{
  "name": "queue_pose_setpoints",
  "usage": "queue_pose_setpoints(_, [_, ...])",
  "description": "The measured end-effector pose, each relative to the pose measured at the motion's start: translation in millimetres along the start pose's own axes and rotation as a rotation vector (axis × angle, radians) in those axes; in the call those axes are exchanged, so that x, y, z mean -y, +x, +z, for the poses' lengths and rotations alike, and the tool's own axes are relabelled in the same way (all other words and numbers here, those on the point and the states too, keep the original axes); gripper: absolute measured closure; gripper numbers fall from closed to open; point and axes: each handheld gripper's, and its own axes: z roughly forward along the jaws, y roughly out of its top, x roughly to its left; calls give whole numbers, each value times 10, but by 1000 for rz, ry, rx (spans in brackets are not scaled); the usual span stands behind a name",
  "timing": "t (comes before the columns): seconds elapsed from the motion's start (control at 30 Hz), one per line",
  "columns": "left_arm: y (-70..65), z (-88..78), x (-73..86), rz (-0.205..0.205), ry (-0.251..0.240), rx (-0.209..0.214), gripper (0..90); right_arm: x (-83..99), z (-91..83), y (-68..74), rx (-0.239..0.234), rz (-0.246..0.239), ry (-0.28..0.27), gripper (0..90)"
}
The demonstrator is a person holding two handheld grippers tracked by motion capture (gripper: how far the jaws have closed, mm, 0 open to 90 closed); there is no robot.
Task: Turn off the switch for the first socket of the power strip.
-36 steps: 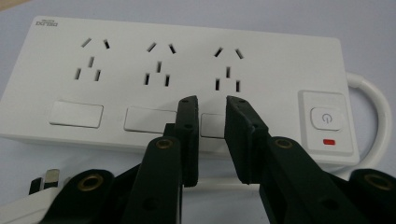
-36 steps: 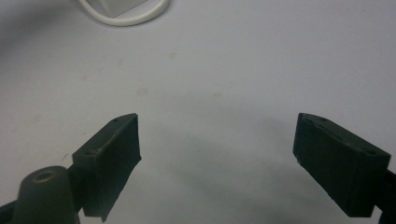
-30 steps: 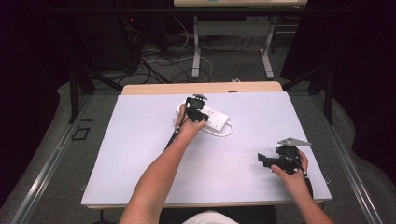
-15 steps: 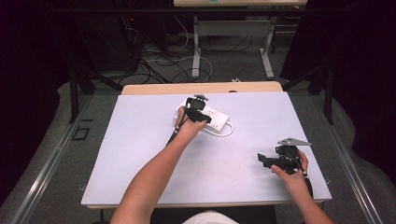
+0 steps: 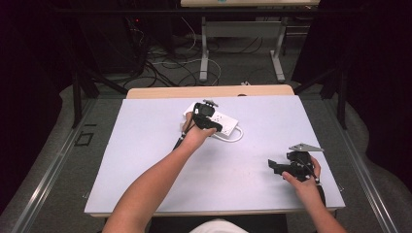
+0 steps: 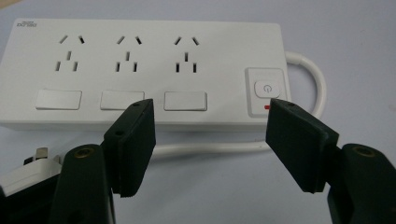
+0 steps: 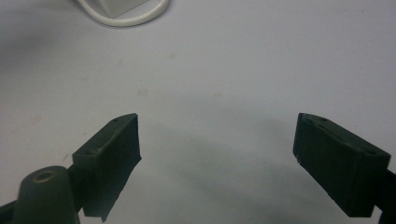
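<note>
A white power strip (image 5: 226,120) (image 6: 140,70) lies at the table's far middle, with three sockets, three rocker switches and a power button (image 6: 266,88). Its white cable (image 6: 205,148) loops round the right end and runs along the near side to a plug (image 6: 32,170). My left gripper (image 5: 210,121) (image 6: 212,135) hovers over the strip's near edge. Its jaws have just been opening and stand apart, gripping nothing, with the cable on the table beyond them. My right gripper (image 5: 273,167) (image 7: 217,140) rests near the front right, jaws apart over bare table.
The pale table top (image 5: 145,160) has free room left and front. A wooden desk edge (image 5: 209,91) adjoins its far side. Beyond it are floor cables (image 5: 165,63) and metal table legs (image 5: 204,53). The cable loop (image 7: 126,18) shows far off in the right gripper view.
</note>
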Motion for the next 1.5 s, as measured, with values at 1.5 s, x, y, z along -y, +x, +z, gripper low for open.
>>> queue_pose_setpoints(1.5, [53,-807,451,20,-109,104,2,-2,-8,21,5,-5,-3,141])
